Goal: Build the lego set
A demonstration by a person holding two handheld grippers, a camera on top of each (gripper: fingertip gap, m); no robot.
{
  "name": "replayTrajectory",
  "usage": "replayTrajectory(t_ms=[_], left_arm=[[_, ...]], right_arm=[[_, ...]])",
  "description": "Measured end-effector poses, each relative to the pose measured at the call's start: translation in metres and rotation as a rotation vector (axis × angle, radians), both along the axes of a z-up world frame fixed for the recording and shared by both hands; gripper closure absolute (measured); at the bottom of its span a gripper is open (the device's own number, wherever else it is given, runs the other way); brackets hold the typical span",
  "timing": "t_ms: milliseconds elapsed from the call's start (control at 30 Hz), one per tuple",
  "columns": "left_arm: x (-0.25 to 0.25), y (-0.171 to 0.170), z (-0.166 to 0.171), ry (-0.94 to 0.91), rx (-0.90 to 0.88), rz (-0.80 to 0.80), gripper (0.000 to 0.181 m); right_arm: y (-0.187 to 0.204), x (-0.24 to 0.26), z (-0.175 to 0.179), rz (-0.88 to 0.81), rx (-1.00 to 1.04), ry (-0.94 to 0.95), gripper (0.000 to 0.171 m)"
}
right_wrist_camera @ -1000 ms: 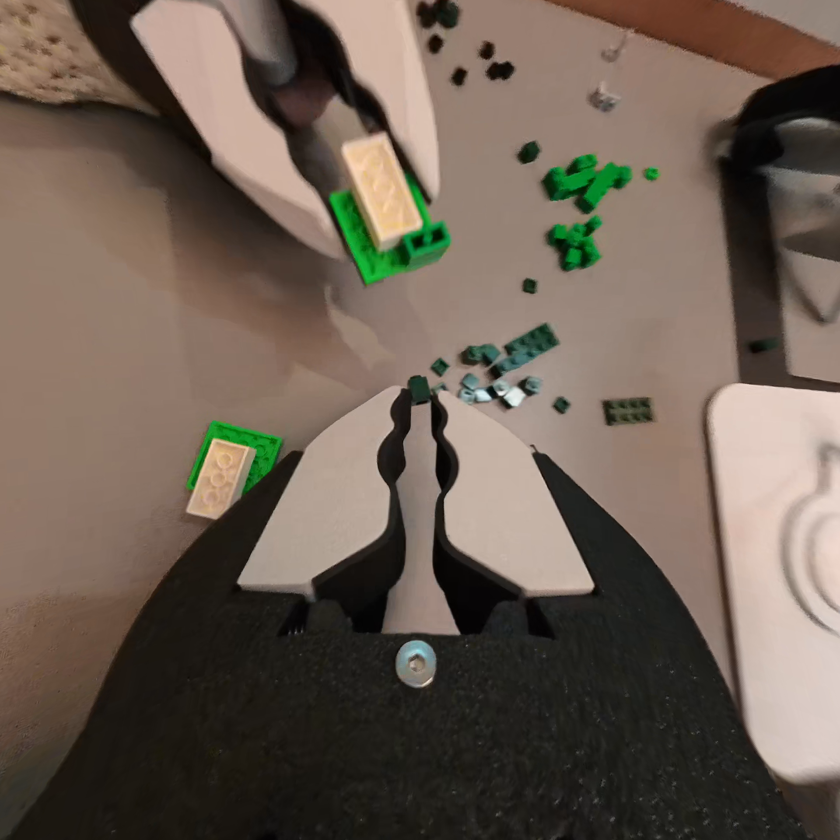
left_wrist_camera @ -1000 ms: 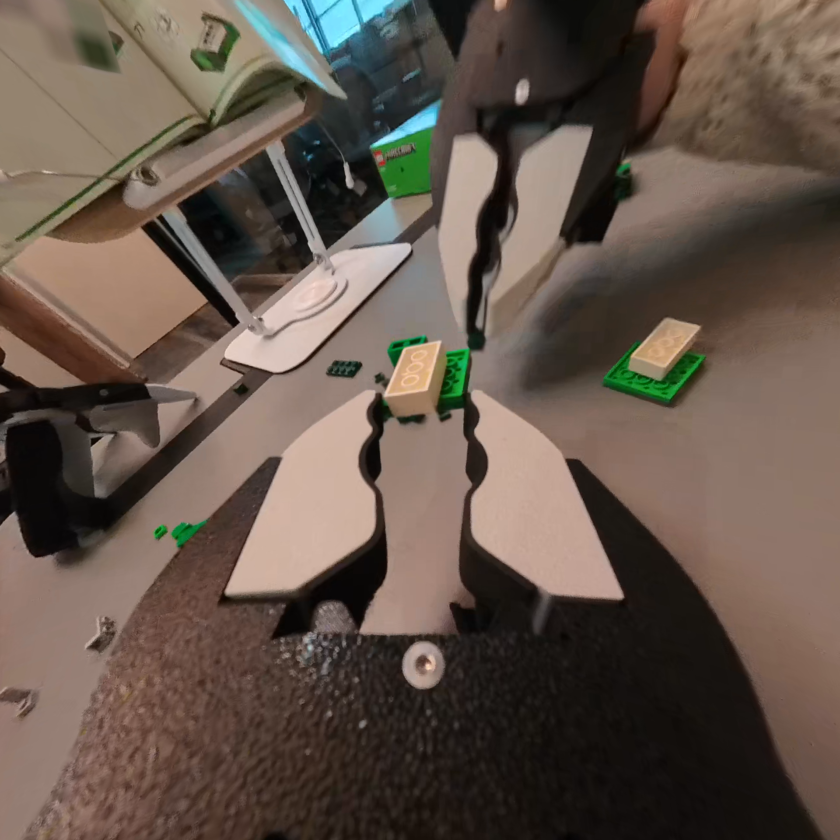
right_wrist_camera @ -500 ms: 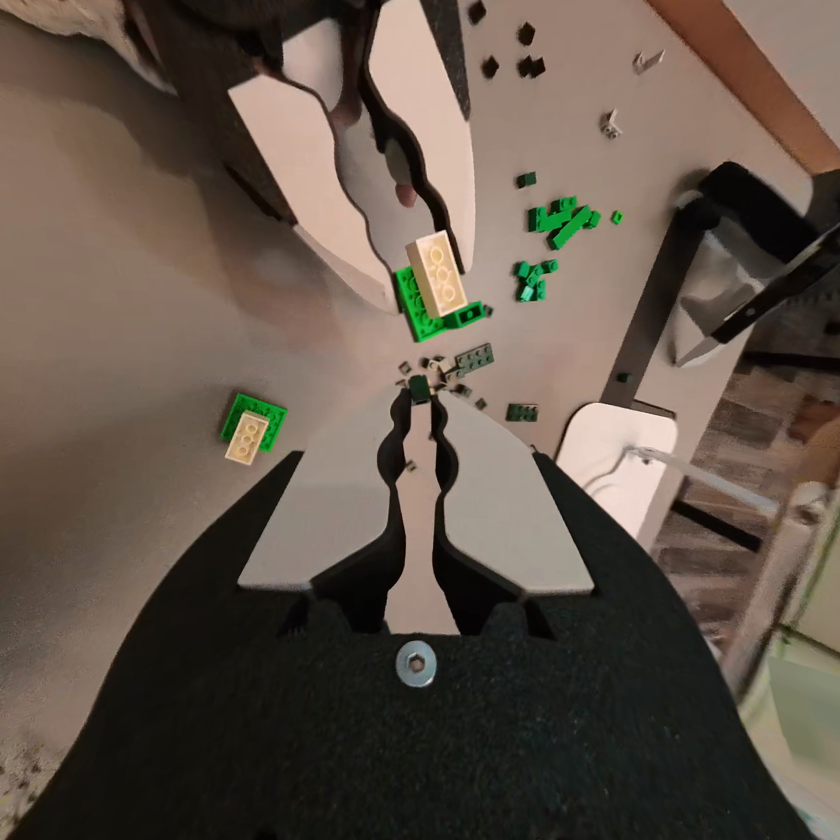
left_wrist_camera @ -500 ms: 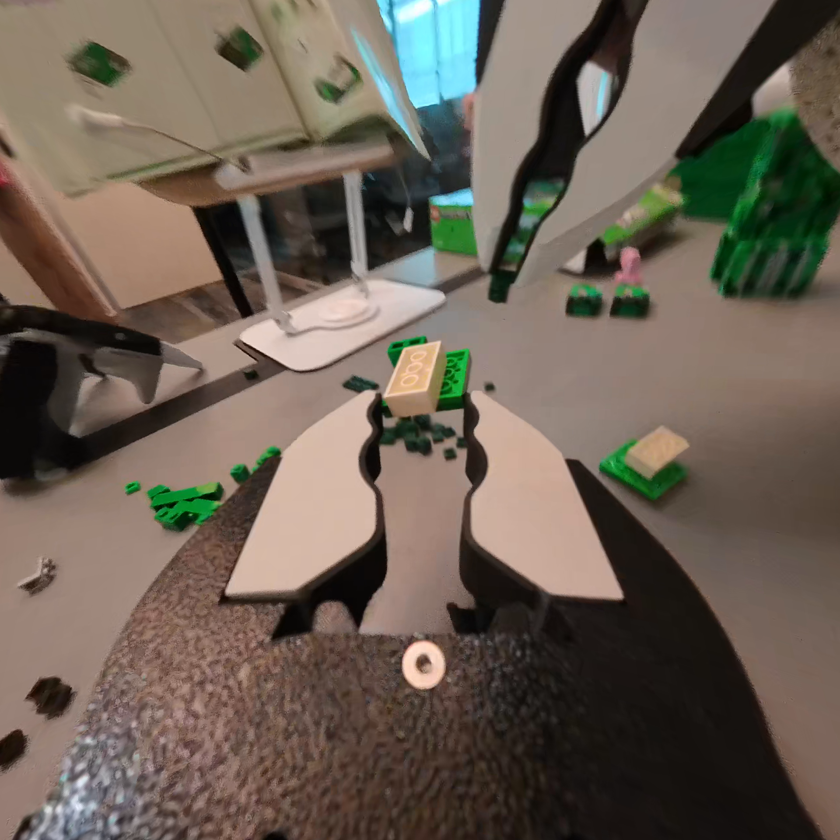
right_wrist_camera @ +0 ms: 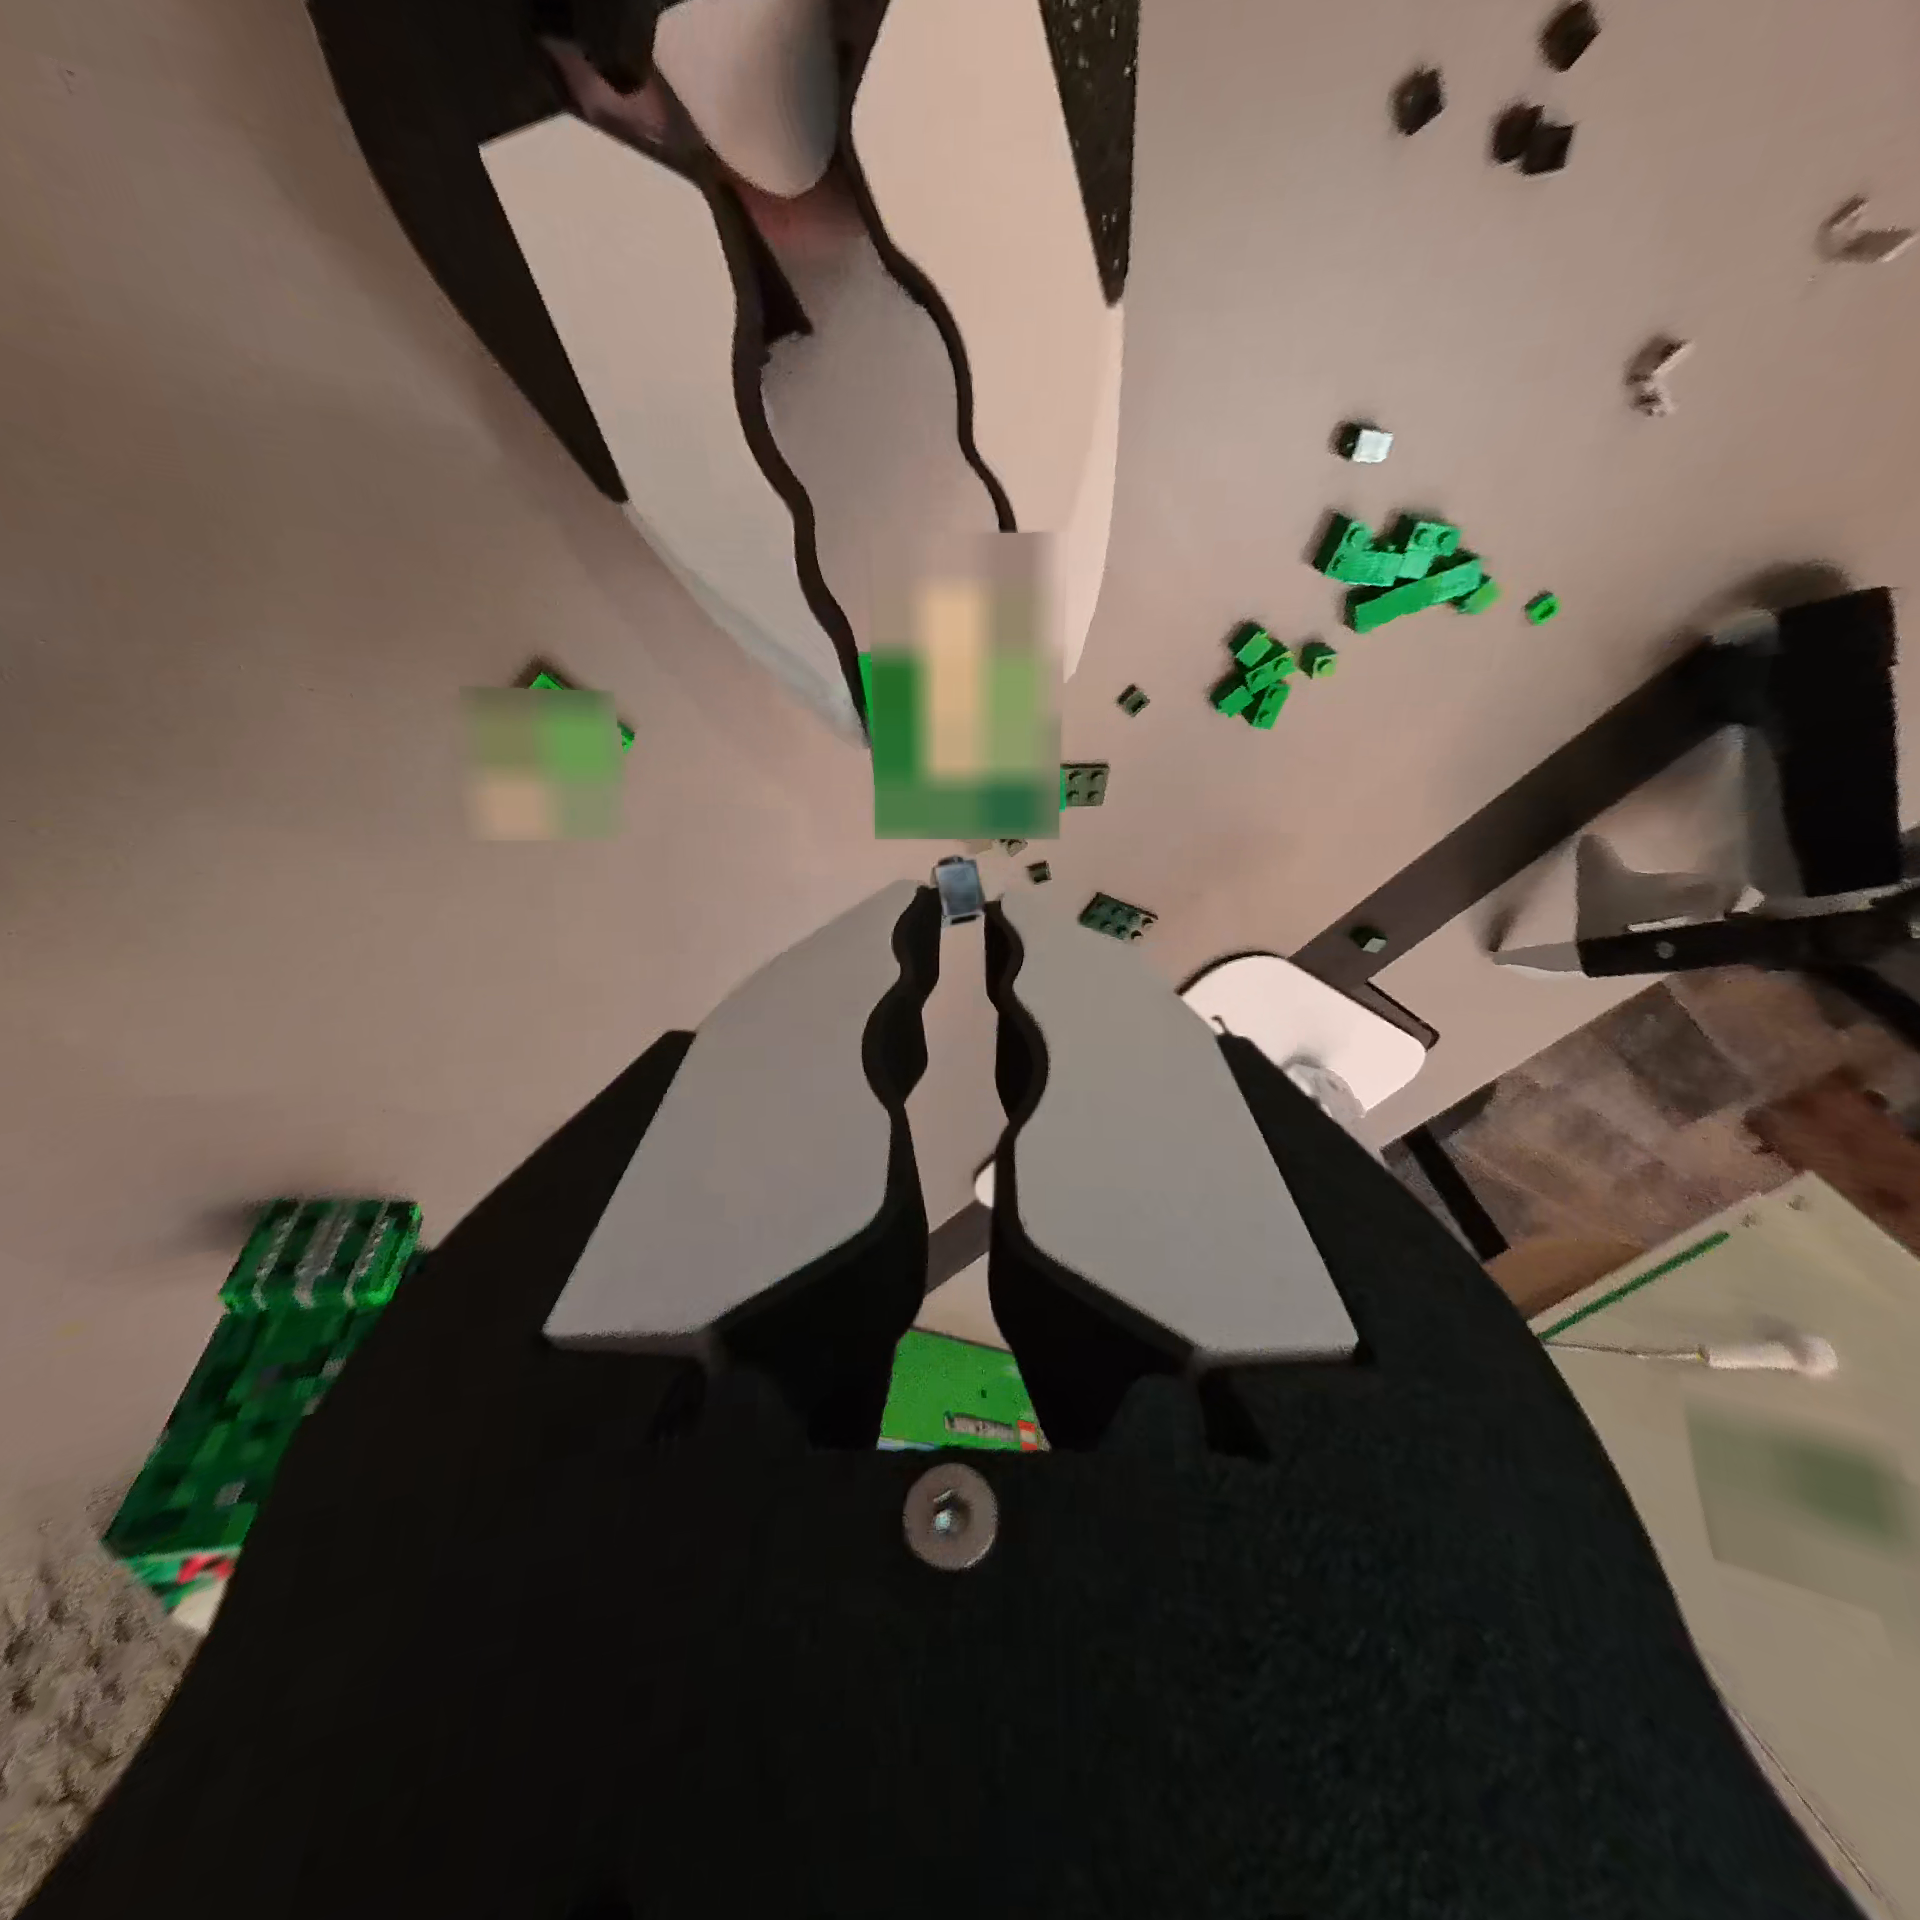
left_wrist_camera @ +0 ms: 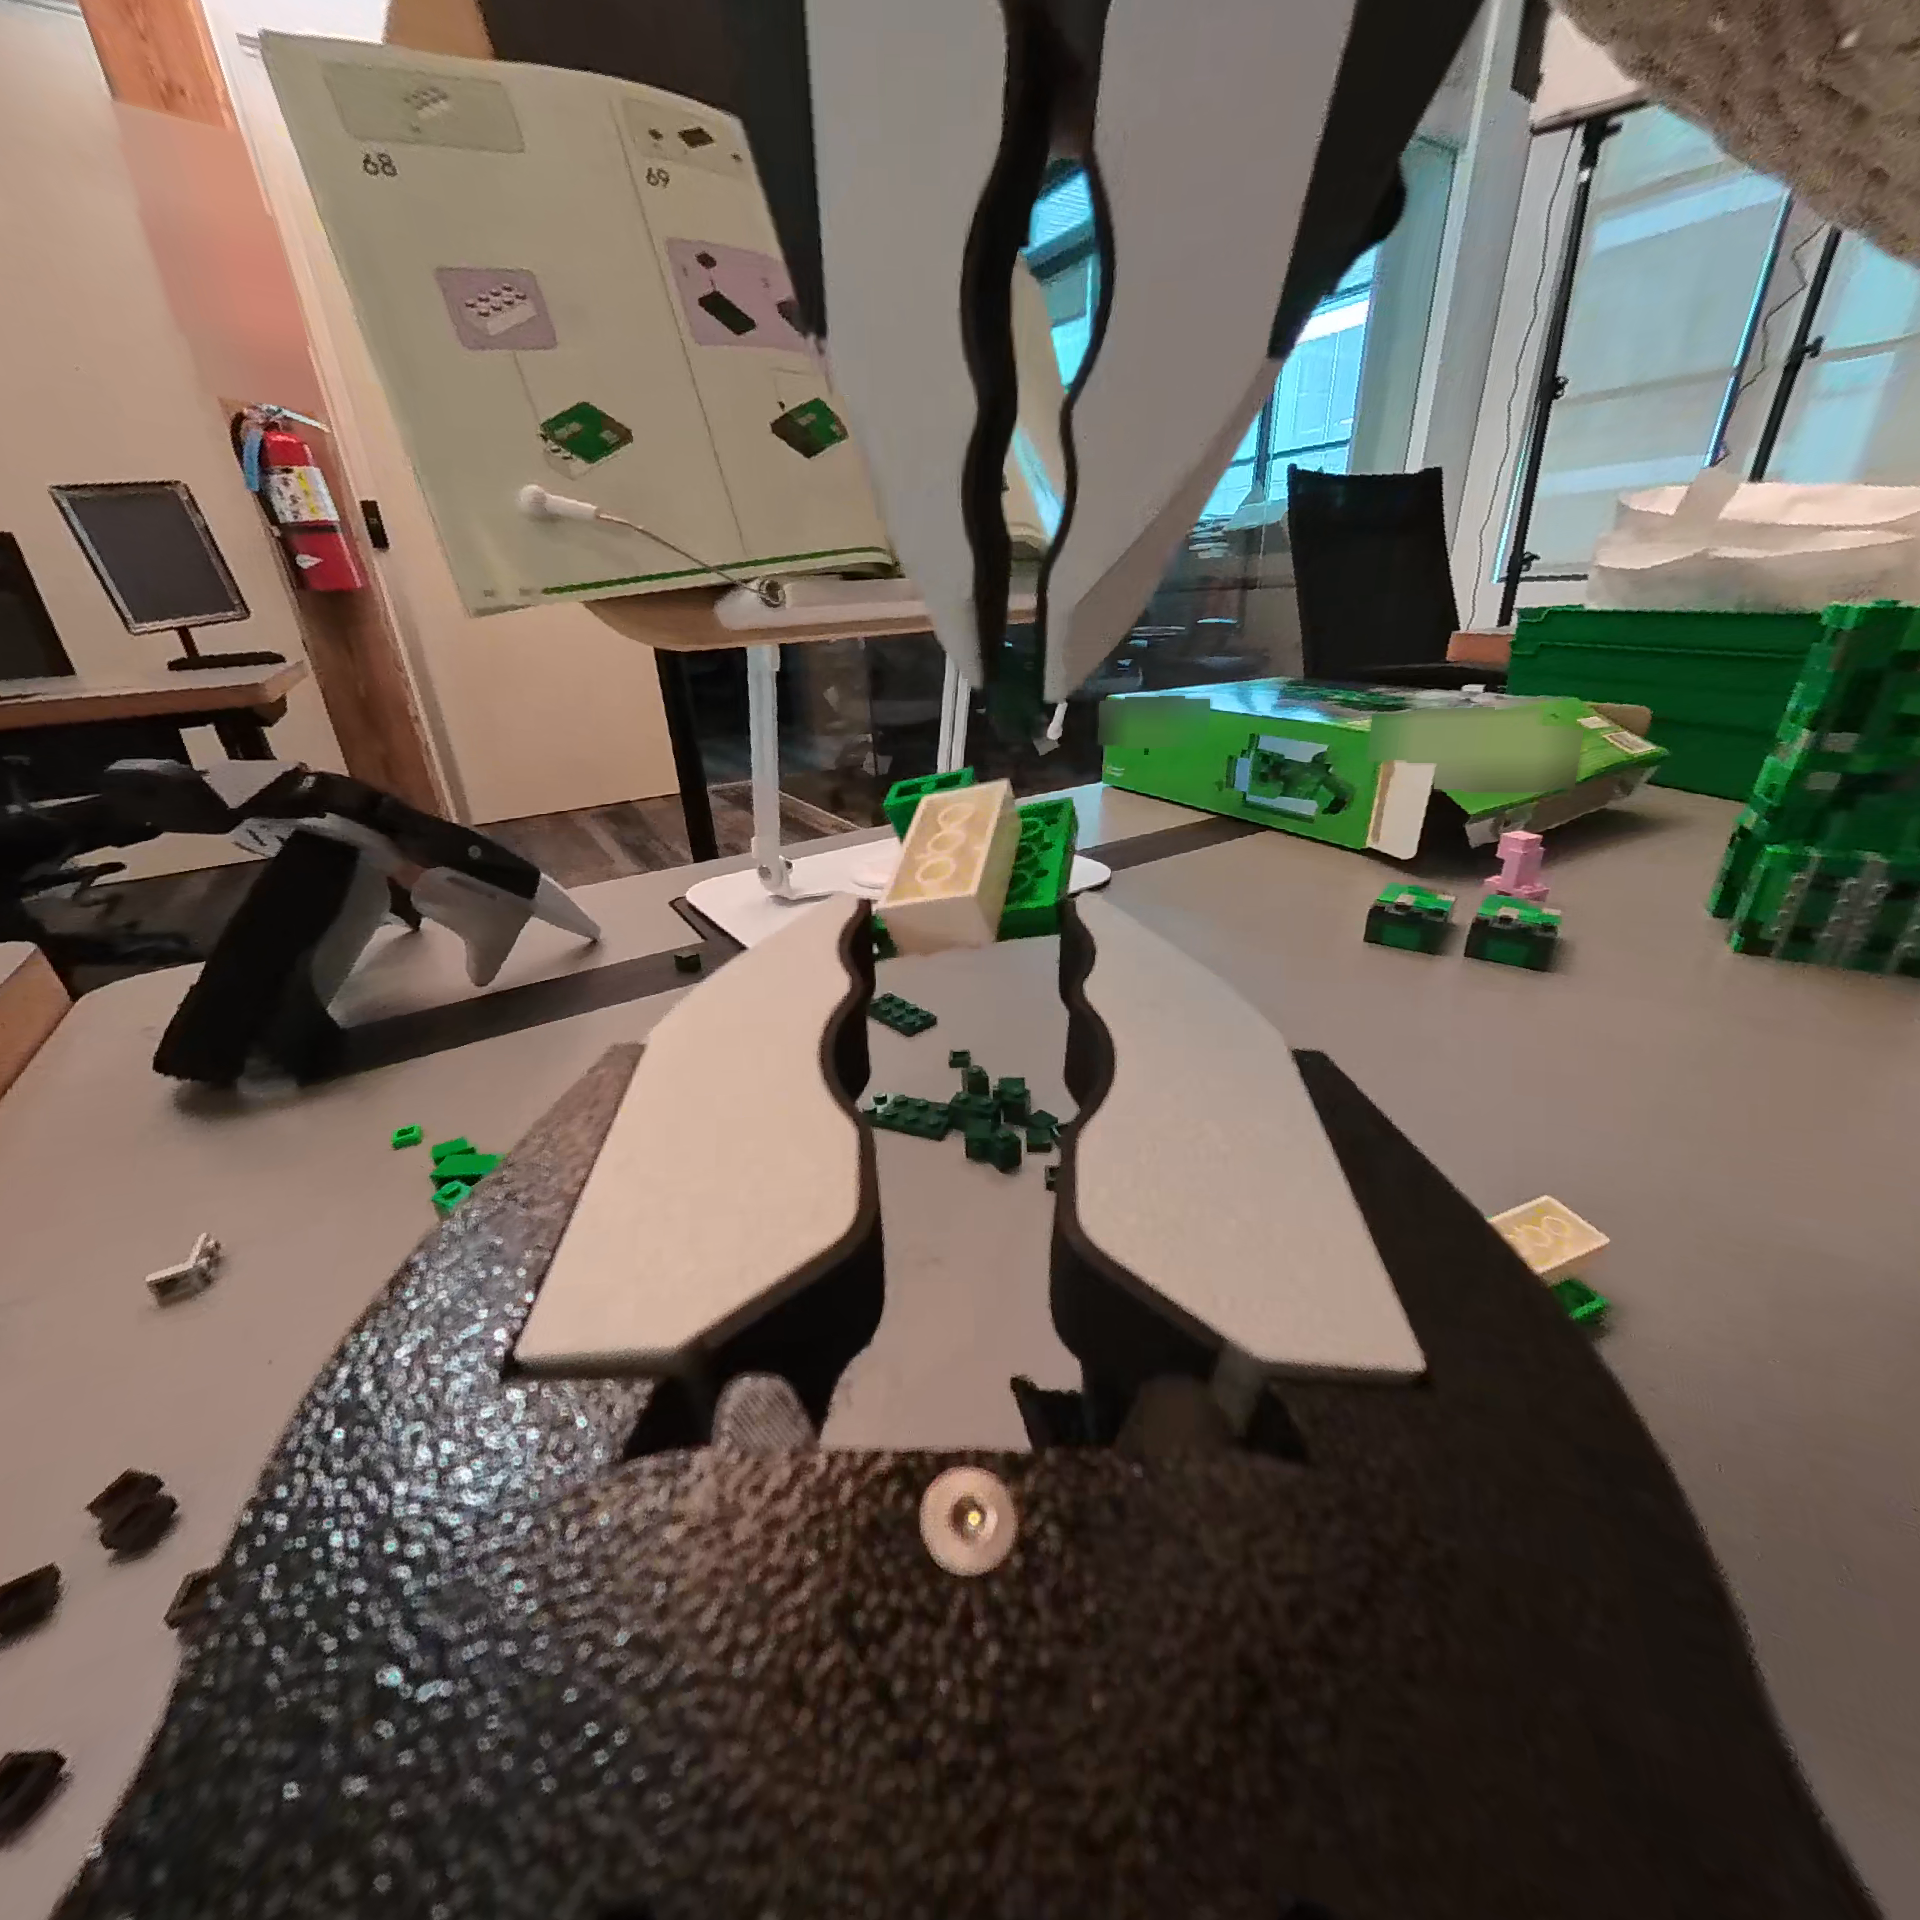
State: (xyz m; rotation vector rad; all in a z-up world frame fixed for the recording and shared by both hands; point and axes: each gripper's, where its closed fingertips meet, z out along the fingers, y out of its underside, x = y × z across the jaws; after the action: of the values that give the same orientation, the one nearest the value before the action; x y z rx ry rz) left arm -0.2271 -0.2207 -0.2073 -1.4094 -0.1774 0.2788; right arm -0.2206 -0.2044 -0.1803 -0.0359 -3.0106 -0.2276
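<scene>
From the left wrist view, the left gripper (left_wrist_camera: 961, 925) pinches the green plate (left_wrist_camera: 1029, 868) with its cream brick (left_wrist_camera: 951, 868) above the table (left_wrist_camera: 1558, 1091) — held up under the right gripper, seemingly for joining. From the right wrist view, the right gripper (right_wrist_camera: 958, 906) pinches a small dark piece (right_wrist_camera: 958, 894) just short of that plate.

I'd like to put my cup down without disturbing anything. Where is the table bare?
Bare: the stretch right of the left gripper, between the two small green blocks and the cream brick. Crowded: the dark green pile between its fingers, bright green bits to its left, and the spare gripper beyond.
</scene>
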Motion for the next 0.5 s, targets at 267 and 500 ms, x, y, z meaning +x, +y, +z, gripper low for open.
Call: replayTrajectory(t_ms=[267,500], left_arm=[[0.0044,0.0022,-0.001,0.033,-0.017,-0.012,0.148],[0.0053,0.0042,-0.0035,0.033,-0.035,-0.021,0.147]], right_arm=[[0.0016,0.002,-0.0109,-0.004,0.074,-0.052,0.163],[-0.0038,0.0029,-0.0088,0.0,0.056,-0.045,0.163]])
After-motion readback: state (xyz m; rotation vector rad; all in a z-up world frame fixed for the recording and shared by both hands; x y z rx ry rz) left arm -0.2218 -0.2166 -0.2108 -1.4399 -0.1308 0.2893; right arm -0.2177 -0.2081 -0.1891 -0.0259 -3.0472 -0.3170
